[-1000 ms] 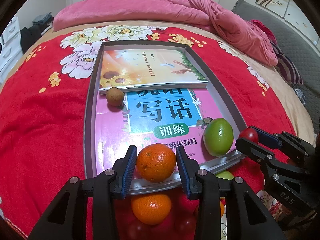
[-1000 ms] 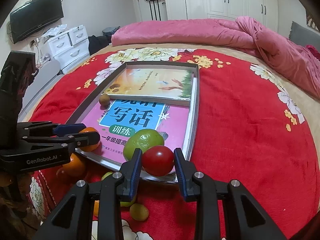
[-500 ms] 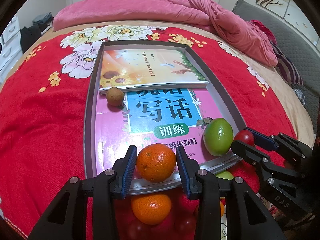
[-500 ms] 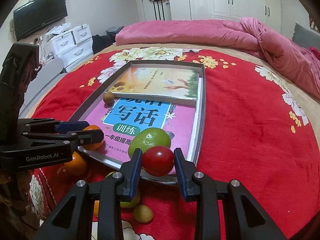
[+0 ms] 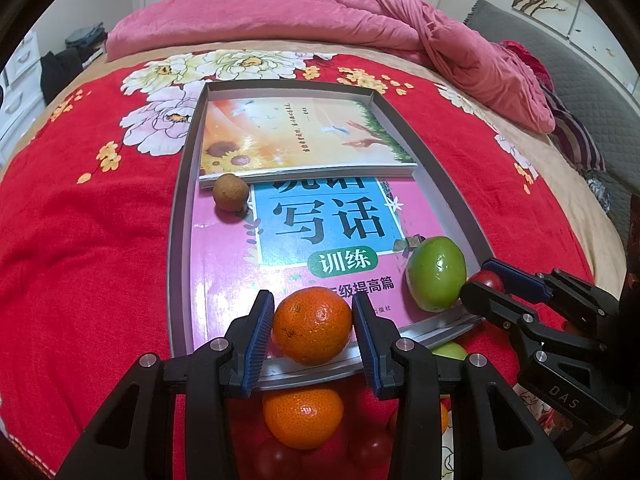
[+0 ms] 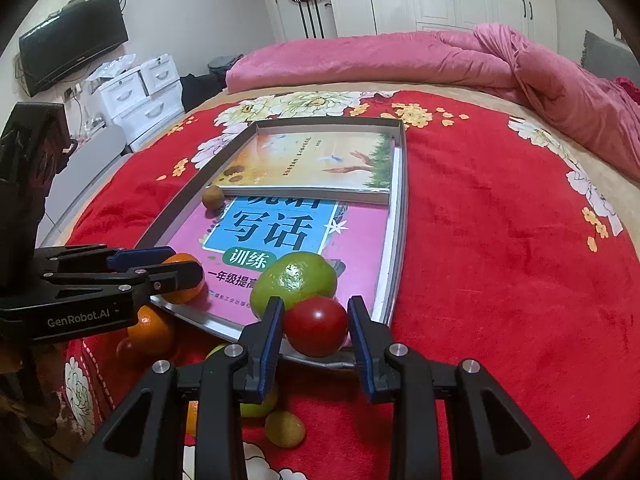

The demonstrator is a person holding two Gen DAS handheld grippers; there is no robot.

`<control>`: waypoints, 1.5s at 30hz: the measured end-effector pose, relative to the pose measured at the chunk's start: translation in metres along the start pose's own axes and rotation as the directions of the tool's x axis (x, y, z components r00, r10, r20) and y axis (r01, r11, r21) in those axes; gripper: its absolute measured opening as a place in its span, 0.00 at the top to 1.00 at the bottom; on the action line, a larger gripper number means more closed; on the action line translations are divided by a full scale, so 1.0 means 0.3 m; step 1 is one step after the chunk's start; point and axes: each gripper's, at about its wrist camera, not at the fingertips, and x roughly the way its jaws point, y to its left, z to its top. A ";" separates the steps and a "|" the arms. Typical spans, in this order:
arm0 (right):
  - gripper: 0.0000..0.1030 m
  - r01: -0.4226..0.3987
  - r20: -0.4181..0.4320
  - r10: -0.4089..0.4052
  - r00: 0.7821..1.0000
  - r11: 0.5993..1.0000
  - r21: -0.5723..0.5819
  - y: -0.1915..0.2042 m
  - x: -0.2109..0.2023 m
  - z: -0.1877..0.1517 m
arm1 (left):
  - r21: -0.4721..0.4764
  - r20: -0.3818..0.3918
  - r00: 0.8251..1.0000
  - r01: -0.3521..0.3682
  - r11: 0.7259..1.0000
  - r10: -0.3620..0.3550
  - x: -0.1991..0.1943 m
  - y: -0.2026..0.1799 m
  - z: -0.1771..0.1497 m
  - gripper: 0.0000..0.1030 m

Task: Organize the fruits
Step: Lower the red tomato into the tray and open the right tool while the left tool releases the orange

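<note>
Our left tongs pinch an orange over the tray's near rim; our right tongs pinch a tomato there too. Just beyond lies a green fruit, farther a small brown fruit against a book.

A bed spread with a red floral blanket carries everything. A shallow grey tray lies flat on the blanket, and a rumpled pink quilt is heaped along the far side. Just in front of the tray's near rim, loose on the blanket, lie an orange, small red fruits, and a small brownish-green fruit.
</note>
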 end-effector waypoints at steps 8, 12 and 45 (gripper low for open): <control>0.67 -0.003 -0.002 0.003 1.000 1.000 0.015 -0.006 0.002 -0.002 | -0.003 0.000 1.000 0.002 1.000 -0.002 0.000 0.002 0.000 0.58; 0.59 -0.003 0.007 0.003 1.000 1.000 0.015 -0.006 -0.005 -0.001 | -0.007 0.000 1.000 0.006 1.000 -0.006 0.000 0.002 -0.001 0.58; 0.41 0.011 0.038 -0.010 0.999 1.000 -0.023 0.023 -0.030 0.004 | -0.015 0.003 1.000 0.007 1.000 -0.007 -0.015 0.011 -0.004 0.41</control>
